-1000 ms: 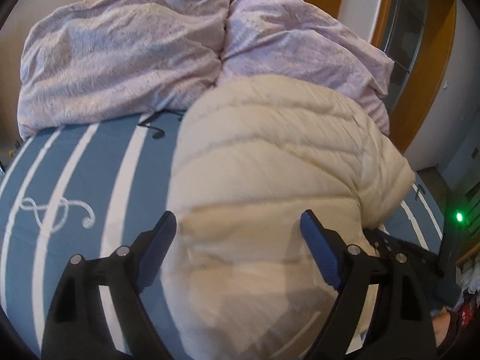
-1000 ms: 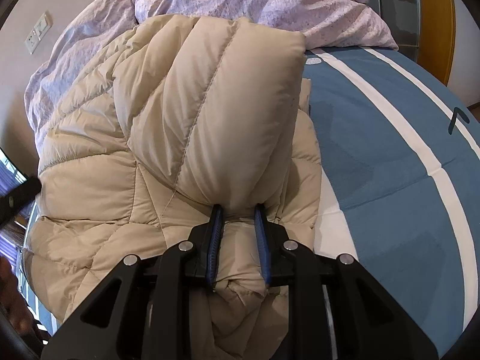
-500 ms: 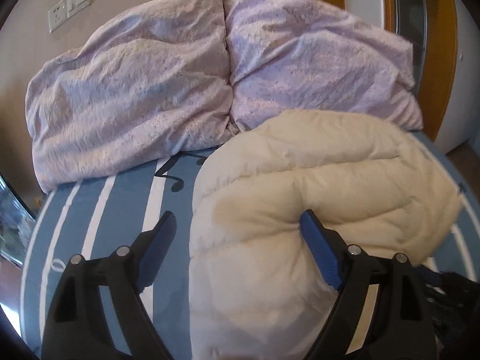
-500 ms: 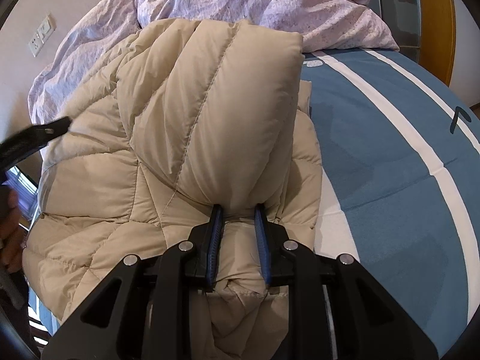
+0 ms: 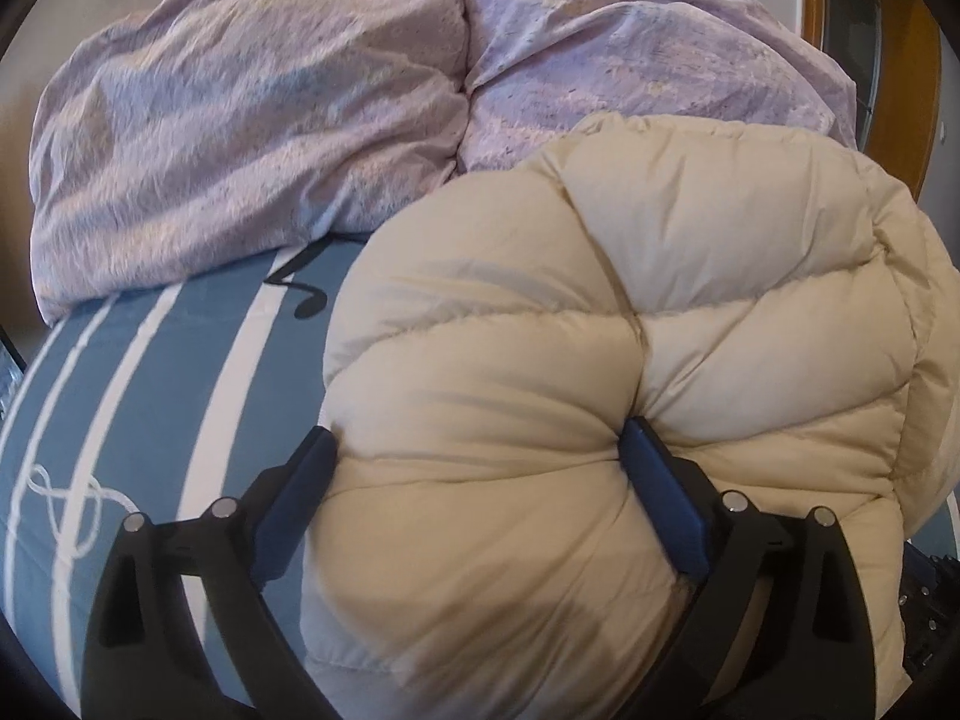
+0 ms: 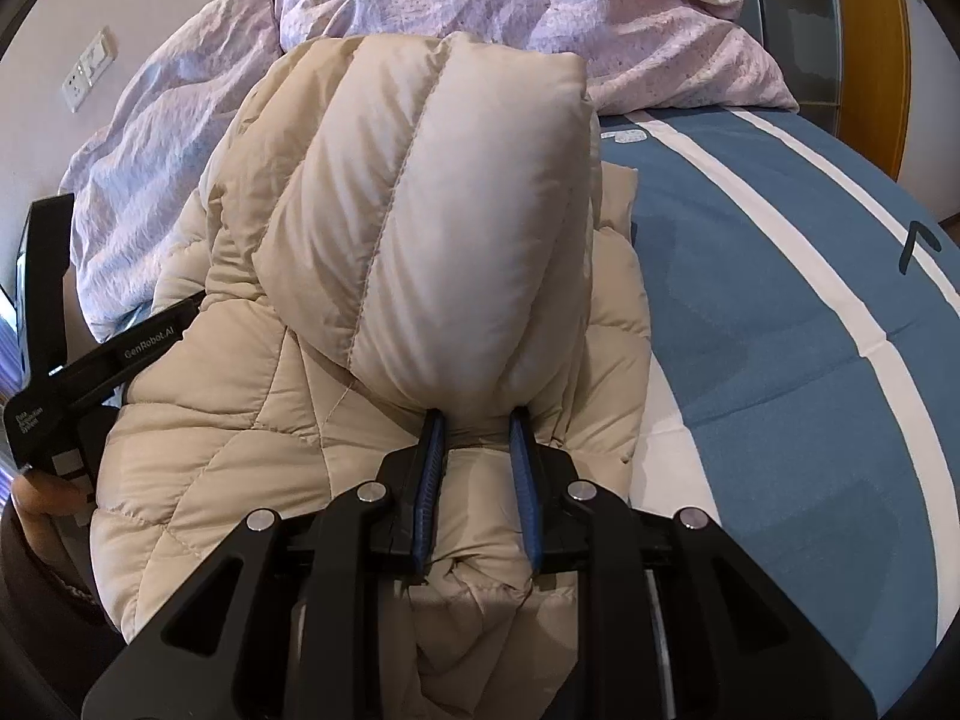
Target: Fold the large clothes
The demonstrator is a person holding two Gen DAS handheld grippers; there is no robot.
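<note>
A cream quilted puffer jacket (image 5: pixel 600 312) lies bunched on the blue striped bed. My left gripper (image 5: pixel 477 444) is open wide, its blue pads pushed into a thick bulge of the jacket on both sides. In the right wrist view my right gripper (image 6: pixel 477 420) is shut on a gathered fold of the jacket (image 6: pixel 420 210), which puffs up tall just beyond the fingertips. The left gripper (image 6: pixel 90 354) shows at the jacket's left edge, held by a hand.
The blue bedspread with white stripes (image 5: pixel 150 390) (image 6: pixel 810 300) spreads on both sides of the jacket. A crumpled lilac duvet (image 5: pixel 270 120) (image 6: pixel 540 0) lies piled at the head of the bed. A wall socket (image 6: pixel 90 69) and a wooden door frame (image 6: pixel 870 48) stand behind.
My left gripper has moved in and down onto the jacket, so a bulge now fills the gap between its open fingers. My right gripper keeps its hold and has hardly moved.
</note>
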